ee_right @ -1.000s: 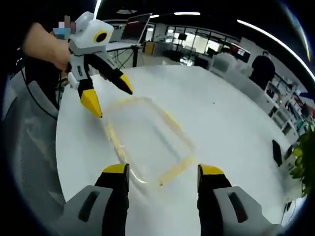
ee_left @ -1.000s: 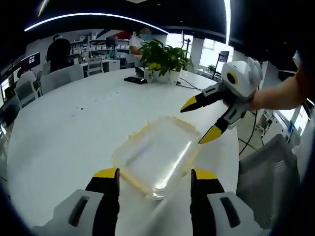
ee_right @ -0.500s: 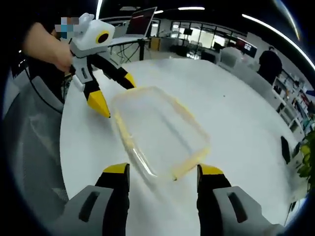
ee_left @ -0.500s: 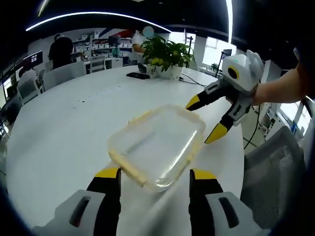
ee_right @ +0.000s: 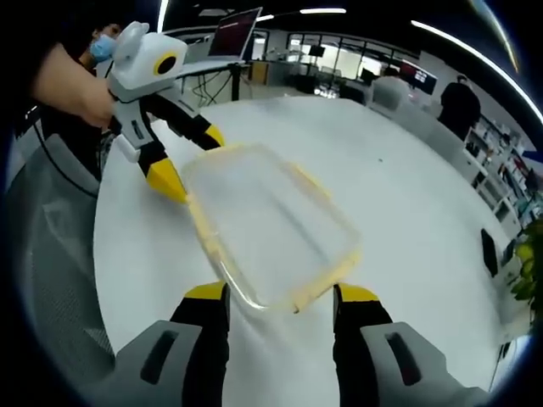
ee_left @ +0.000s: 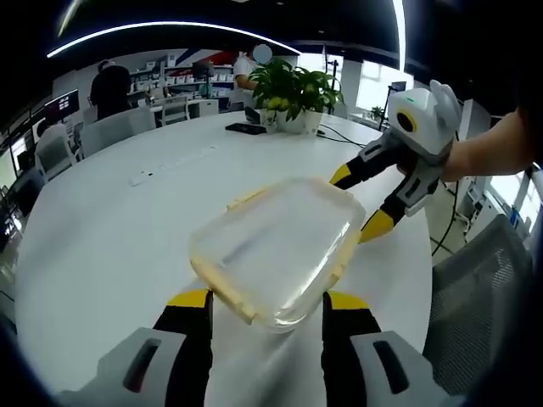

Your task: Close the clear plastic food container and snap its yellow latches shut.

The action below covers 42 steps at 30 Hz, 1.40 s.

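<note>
Tools [ee_left: 265, 298] [ee_right: 278, 292] flank container [ee_left: 276, 246] at opposite corners, jaws spread.

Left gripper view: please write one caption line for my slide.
Two open grippers, left and right, flank a clear food container on a white round table.

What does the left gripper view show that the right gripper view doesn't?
Left gripper view alone: potted plants at the table's far side with a dark flat object beside them, and a standing person in dark clothes far left.

Right gripper view alone: an open laptop on a desk behind the table, and a row of lit windows.

Both: the clear container with yellow latches on the white round table, the open left gripper at one end and the open right gripper at the other.
</note>
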Available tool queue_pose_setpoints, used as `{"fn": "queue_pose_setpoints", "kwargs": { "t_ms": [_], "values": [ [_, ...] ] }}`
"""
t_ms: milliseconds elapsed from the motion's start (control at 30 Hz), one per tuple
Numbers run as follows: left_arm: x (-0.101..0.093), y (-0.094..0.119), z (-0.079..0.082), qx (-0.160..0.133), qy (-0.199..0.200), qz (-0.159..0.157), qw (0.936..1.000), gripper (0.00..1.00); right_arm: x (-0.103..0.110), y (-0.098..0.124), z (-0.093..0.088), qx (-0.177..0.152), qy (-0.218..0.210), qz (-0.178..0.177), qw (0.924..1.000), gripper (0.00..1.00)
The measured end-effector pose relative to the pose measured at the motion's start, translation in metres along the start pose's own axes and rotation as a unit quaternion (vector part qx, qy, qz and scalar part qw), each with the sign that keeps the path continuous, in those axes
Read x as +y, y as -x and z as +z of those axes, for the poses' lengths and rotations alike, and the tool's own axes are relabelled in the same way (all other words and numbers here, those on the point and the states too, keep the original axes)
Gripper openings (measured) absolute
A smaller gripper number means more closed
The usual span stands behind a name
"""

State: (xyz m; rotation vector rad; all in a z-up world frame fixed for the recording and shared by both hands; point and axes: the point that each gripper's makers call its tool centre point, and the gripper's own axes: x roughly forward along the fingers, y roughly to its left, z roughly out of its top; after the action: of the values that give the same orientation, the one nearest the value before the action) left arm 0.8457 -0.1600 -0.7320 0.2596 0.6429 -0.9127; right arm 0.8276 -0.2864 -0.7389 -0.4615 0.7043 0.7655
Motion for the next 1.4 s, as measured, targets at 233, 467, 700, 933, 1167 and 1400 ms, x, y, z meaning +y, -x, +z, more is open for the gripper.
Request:
{"fn": "queue_pose_setpoints", "kwargs": {
  "t_ms": [233,467,700,933,1167,1400],
  "values": [
    [0.011,0.005,-0.004,0.005,0.005,0.002,1.0000,0.45,0.004,-0.008,0.006,-0.001,-0.002,-0.003,1.0000,0.42],
    [0.025,0.012,-0.012,0.016,0.004,0.013,0.9998,0.43,0.011,-0.018,0.015,0.001,0.011,-0.008,0.9999,0.38],
    [0.034,0.019,-0.016,0.019,0.006,0.022,0.9996,0.43,0.016,-0.026,0.023,-0.004,0.021,-0.006,0.9998,0.38],
    [0.043,0.021,-0.019,0.023,0.006,0.032,0.9992,0.43,0.017,-0.033,0.031,-0.002,0.031,-0.006,0.9995,0.38],
    [0.051,0.025,-0.021,0.026,0.012,0.042,0.9987,0.43,0.019,-0.038,0.037,-0.003,0.036,-0.002,0.9993,0.37],
    [0.052,0.026,-0.023,0.028,0.023,0.045,0.9983,0.41,0.020,-0.038,0.038,-0.004,0.038,-0.001,0.9993,0.37]
  ]
}}
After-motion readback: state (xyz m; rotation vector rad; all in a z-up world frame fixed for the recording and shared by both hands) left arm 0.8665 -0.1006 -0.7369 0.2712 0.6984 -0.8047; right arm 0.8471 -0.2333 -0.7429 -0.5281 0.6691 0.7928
